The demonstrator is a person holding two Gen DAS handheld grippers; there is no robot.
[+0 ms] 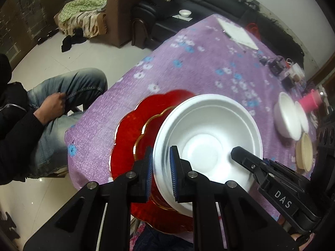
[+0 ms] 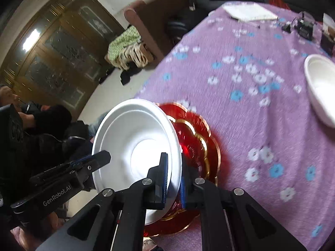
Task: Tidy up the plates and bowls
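Both claws [image 1: 161, 167] [image 2: 172, 179] pinch the white bowl [image 1: 209, 138] above red plates [image 1: 129, 129].

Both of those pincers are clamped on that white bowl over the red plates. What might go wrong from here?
The white foam bowl is pinched by opposite rims, by the left gripper and the right gripper; uneven pulling might crack or bend it. It hangs tilted over the red plates, which lie at the table's near edge; a hard landing might nudge them off. The views are blurred, so the aim may be off.
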